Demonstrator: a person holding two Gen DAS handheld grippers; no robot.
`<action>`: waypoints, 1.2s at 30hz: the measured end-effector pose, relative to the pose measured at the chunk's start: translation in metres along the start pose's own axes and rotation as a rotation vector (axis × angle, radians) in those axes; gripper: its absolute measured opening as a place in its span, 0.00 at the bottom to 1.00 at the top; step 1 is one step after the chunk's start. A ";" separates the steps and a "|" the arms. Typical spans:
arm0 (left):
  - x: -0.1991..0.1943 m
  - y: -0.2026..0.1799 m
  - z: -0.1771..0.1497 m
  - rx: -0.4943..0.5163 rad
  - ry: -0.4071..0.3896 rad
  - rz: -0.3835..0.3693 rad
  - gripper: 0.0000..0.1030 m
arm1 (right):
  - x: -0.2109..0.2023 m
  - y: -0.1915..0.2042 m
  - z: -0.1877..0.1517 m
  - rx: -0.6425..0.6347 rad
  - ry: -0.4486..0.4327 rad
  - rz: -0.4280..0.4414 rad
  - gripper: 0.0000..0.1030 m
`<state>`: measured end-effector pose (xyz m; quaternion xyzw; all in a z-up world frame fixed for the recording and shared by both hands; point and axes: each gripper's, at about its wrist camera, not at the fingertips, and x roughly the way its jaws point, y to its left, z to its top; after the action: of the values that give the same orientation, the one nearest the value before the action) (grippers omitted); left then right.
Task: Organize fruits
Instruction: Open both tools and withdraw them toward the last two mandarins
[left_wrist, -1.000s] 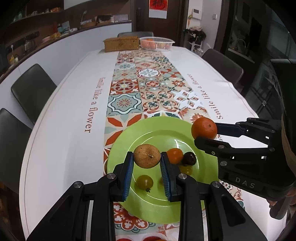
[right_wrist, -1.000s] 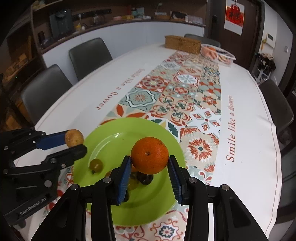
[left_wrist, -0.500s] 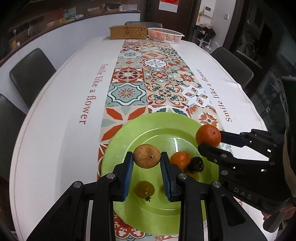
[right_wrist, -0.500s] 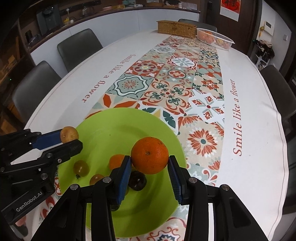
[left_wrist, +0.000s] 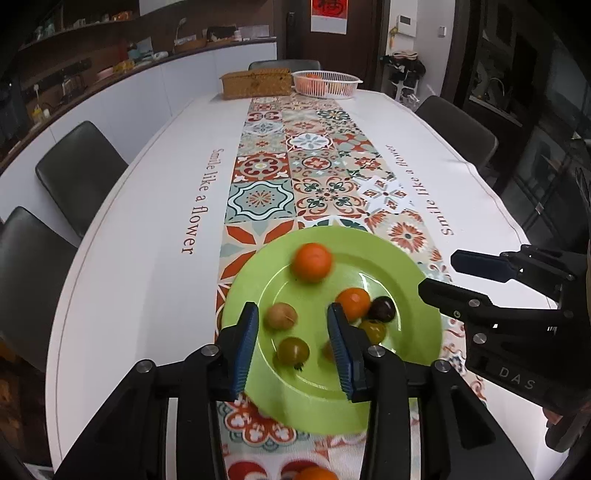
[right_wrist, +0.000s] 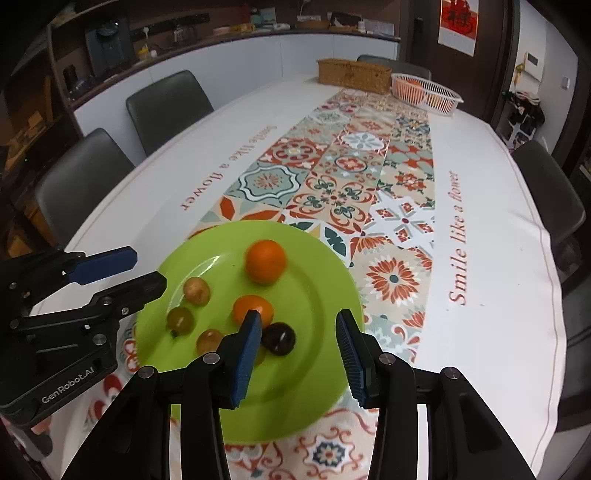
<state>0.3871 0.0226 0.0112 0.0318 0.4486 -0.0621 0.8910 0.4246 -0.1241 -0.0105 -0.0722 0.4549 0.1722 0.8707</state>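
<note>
Nearest the cameras, the left gripper (left_wrist: 291, 343) and the right gripper (right_wrist: 299, 354) both hang over the near rim of the green plate (left_wrist: 417, 280) with jaws spread apart and nothing between them. On the plate lie a greenish tomato (left_wrist: 293, 350), a tan longan-like fruit (left_wrist: 281, 315), a small orange (left_wrist: 353, 301), a dark plum (left_wrist: 382, 308) and a yellowish tomato (left_wrist: 373, 329), with the big orange (left_wrist: 311, 262) (motion-blurred, probably not settled) nearer the far rim. One more orange fruit (left_wrist: 314, 473) peeks from the bottom edge off the plate, so gathering seems nearly finished. Far down the table, a white basket (left_wrist: 327, 83) holding more fruit sits beside a wicker box (left_wrist: 256, 84).
</note>
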 end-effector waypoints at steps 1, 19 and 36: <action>-0.007 -0.001 -0.002 0.003 -0.010 0.006 0.38 | -0.006 0.001 -0.002 -0.004 -0.007 -0.004 0.42; -0.113 -0.022 -0.049 0.079 -0.148 0.038 0.55 | -0.109 0.028 -0.057 -0.001 -0.170 0.012 0.54; -0.132 -0.024 -0.099 0.107 -0.156 0.051 0.66 | -0.128 0.040 -0.113 0.083 -0.172 -0.054 0.63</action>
<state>0.2275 0.0211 0.0586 0.0855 0.3728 -0.0656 0.9216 0.2561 -0.1484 0.0301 -0.0332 0.3832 0.1352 0.9131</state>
